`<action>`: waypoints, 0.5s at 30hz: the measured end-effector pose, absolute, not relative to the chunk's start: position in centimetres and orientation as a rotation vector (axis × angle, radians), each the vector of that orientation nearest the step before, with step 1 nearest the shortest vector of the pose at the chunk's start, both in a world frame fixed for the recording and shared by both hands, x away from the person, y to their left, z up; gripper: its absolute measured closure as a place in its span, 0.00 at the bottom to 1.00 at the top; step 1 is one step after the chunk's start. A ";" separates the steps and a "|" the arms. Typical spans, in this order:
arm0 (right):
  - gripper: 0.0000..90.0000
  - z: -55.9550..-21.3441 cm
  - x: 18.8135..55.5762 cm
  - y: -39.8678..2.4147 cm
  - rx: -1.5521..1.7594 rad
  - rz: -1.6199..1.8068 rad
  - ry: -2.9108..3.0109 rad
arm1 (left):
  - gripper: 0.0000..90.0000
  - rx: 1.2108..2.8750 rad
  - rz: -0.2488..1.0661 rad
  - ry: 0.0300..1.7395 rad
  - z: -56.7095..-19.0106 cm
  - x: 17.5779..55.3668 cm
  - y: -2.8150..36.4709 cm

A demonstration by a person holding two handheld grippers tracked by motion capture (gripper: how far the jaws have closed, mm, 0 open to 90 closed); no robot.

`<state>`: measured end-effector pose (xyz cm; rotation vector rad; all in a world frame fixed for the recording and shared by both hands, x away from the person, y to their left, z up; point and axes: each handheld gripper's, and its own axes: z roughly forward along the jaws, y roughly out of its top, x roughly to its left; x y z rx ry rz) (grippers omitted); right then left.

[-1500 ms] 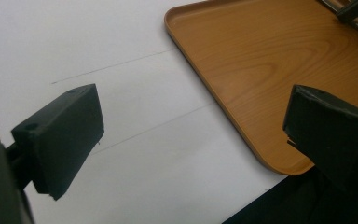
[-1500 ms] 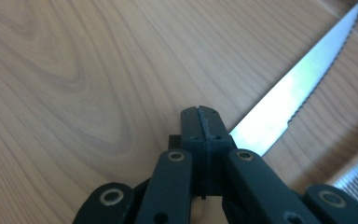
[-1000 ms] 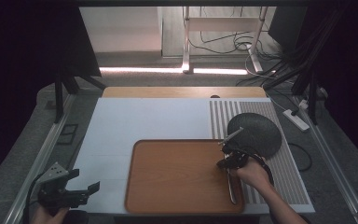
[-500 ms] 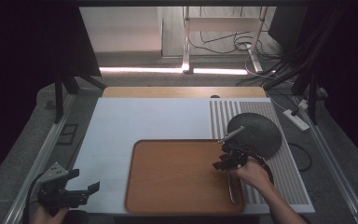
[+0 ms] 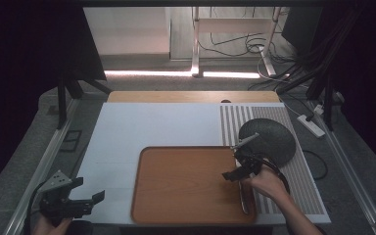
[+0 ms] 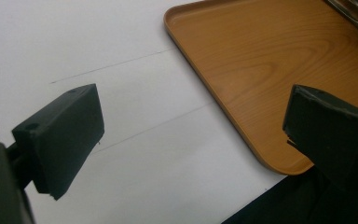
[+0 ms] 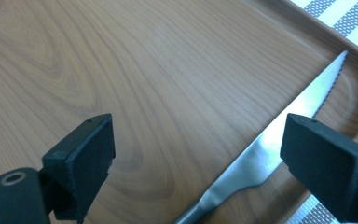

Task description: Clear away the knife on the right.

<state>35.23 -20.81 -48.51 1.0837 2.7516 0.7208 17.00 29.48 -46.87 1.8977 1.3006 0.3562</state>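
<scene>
Where its right rim curves, wooden tray (image 5: pixel 176 186), table knife (image 7: pixel 279 135) inside.

Spread fingers (image 6: pixel 70 140) (tray (image 6: pixel 242 60) beyond)

Table (image 5: pixel 127 132): tray (image 5: pixel 186 186), striped mat (image 5: pixel 235 117)

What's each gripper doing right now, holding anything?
Left gripper: open, empty.
Right gripper: jaws just opened, knife lying free on tray.
</scene>
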 end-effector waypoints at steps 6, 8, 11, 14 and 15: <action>0.04 -48.3 34.9 -21.0 1.084 0.735 2.746 | 0.06 1.898 0.356 1.301 -46.9 17.0 29.5; 0.03 -48.3 34.8 -21.0 1.078 0.746 2.750 | 0.06 1.897 0.356 1.302 -46.9 17.0 29.5; 0.02 -48.2 34.6 -21.0 1.063 0.753 2.752 | 0.06 1.895 0.354 1.303 -46.9 17.0 29.5; 0.02 -48.2 34.3 -20.9 1.045 0.756 2.753 | 0.06 1.895 0.354 1.303 -46.9 17.0 29.5; 0.02 -48.2 34.3 -20.9 1.041 0.752 2.753 | 0.06 1.895 0.355 1.302 -46.9 17.0 29.5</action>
